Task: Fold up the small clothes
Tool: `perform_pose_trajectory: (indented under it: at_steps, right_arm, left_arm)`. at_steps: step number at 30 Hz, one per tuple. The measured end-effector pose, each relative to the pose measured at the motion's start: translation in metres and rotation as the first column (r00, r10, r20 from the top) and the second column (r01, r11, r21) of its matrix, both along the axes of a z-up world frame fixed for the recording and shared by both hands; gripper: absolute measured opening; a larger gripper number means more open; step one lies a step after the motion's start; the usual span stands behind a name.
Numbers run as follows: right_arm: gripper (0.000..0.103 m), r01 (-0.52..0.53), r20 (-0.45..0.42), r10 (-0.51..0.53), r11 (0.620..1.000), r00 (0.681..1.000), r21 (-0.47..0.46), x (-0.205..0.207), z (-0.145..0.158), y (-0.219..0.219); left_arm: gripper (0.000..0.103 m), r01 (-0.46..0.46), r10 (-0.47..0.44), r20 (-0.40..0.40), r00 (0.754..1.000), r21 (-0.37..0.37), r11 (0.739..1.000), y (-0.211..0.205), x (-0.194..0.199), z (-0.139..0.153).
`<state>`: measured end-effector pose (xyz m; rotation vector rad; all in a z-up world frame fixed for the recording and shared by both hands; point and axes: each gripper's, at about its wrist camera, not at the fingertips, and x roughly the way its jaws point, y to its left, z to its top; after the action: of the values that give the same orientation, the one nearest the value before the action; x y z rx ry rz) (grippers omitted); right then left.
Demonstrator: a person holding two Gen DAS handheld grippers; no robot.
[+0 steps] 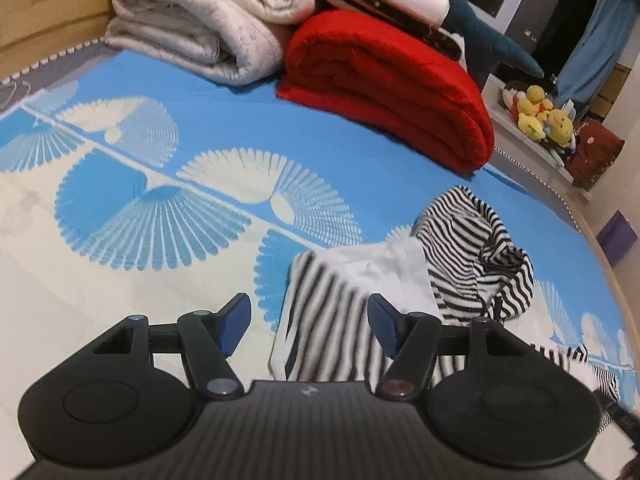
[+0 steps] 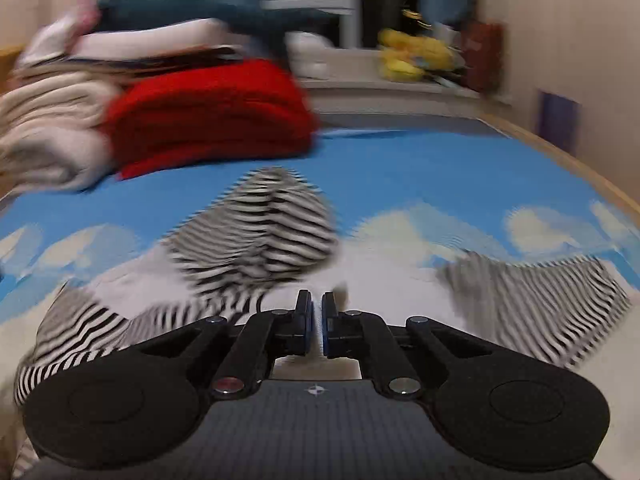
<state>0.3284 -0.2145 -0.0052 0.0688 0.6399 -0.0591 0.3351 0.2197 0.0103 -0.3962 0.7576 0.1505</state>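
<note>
A black-and-white striped garment [image 1: 460, 264] lies crumpled on the blue and cream bedspread [image 1: 160, 208], with a white inner patch showing. My left gripper [image 1: 310, 322] is open and empty, just above the garment's near left edge. In the blurred right wrist view the same striped garment [image 2: 264, 232] is bunched ahead, with a sleeve spread to the right [image 2: 536, 304]. My right gripper [image 2: 317, 320] has its jaws nearly closed with a thin gap; I cannot see any cloth between them.
A folded red blanket [image 1: 384, 84] and folded cream blankets [image 1: 200, 20] sit at the far end of the bed, under a stack of other items. Yellow plush toys [image 1: 540, 116] rest on a ledge at the right. The bed's wooden edge [image 2: 568, 164] curves along the right.
</note>
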Motion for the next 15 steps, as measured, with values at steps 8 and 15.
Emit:
perform_pose_trajectory:
  at_steps: [8,15]
  right_arm:
    - [0.04,0.08,-0.088,-0.074,0.995,0.993,0.056,0.011,-0.016,-0.024]
    - [0.044,0.009,-0.345,0.035,0.992,0.938,0.126,0.033,-0.063,-0.012]
  left_arm:
    - [0.069,0.11,-0.106,-0.144,0.984,0.016,0.994,-0.024,0.013,-0.028]
    - [0.065,0.187,-0.141,-0.408,0.902,0.076,0.979,-0.034,0.014,-0.086]
